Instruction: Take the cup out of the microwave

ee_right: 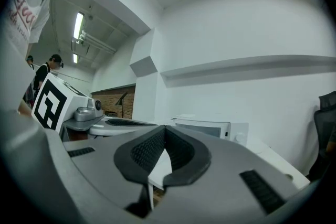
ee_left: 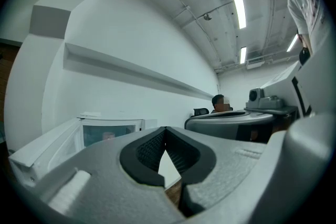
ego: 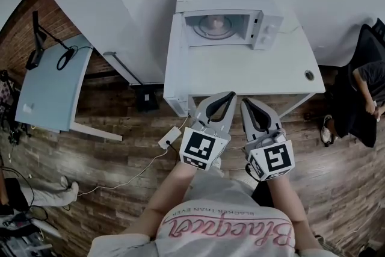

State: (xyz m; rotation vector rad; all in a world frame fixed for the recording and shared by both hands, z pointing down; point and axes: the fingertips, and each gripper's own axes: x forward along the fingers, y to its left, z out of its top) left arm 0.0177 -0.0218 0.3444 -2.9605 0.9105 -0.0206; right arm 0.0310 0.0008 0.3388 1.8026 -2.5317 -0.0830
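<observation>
A white microwave (ego: 224,27) stands at the back of a white table (ego: 252,72), its door closed. Through the door's glass I see a round pale shape (ego: 215,24); whether that is the cup I cannot tell. The microwave (ee_left: 107,134) also shows in the left gripper view with a faint pale blob behind its window, and the microwave (ee_right: 205,127) sits ahead in the right gripper view. My left gripper (ego: 230,95) and right gripper (ego: 245,103) are side by side at the table's front edge, both pointing level at it. Both the left gripper (ee_left: 166,129) and the right gripper (ee_right: 165,128) are shut on nothing.
A light blue desk (ego: 51,84) with a black lamp stands at the left. A white power strip (ego: 168,137) and its cable lie on the wooden floor by the table's leg. A person (ego: 370,81) sits at the far right. The table has a cable hole (ego: 309,75).
</observation>
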